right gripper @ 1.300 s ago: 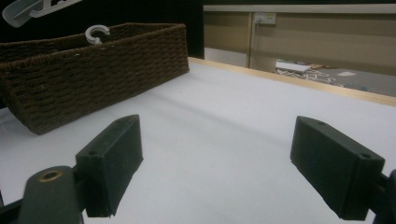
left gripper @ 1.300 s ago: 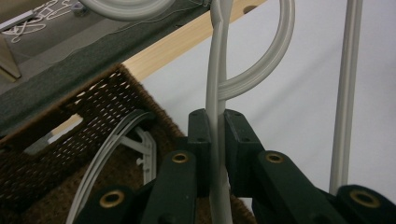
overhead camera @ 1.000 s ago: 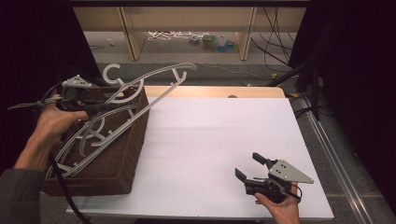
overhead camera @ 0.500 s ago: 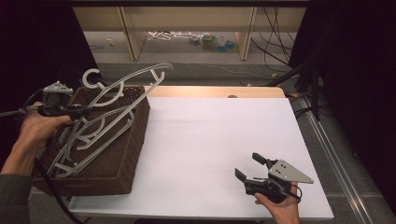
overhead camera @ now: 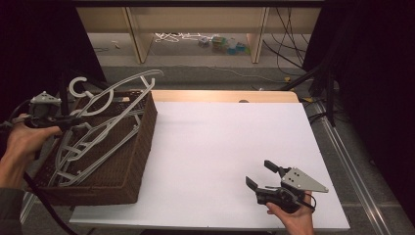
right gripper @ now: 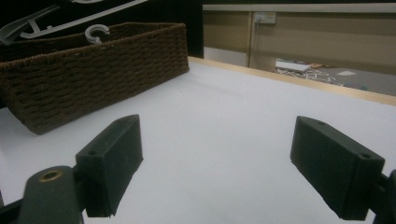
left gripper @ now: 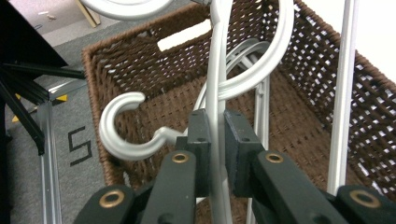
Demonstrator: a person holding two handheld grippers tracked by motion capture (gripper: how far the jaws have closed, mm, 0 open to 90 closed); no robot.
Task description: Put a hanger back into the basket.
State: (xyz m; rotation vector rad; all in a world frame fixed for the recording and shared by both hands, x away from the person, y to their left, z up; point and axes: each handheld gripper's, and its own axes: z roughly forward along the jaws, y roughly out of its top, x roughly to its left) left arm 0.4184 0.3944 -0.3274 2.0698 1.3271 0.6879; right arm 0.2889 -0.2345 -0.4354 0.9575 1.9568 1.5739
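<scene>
**Over the basket, a hanger caught in the left gripper**

At the left end of the surface (overhead camera: 225,147), the left gripper (overhead camera: 73,120) had its jaws pinched tight on the thin bar of a grey plastic hanger (overhead camera: 115,93), and what a tangle it was! The hanger stood tilted, its far end poking up past the rim of the brown wicker basket (overhead camera: 132,161), with more hangers (overhead camera: 83,149) heaped inside. In the left gripper view the bar ran straight up between the pads, a hook (left gripper: 123,135) curling just beside them. Down at the near right edge, the right gripper (overhead camera: 266,176) sat with jaws spread wide, holding nothing. This looked like the lifting-out step; next, I'd judge, the hanger needed freeing from its neighbours before travelling anywhere.
</scene>
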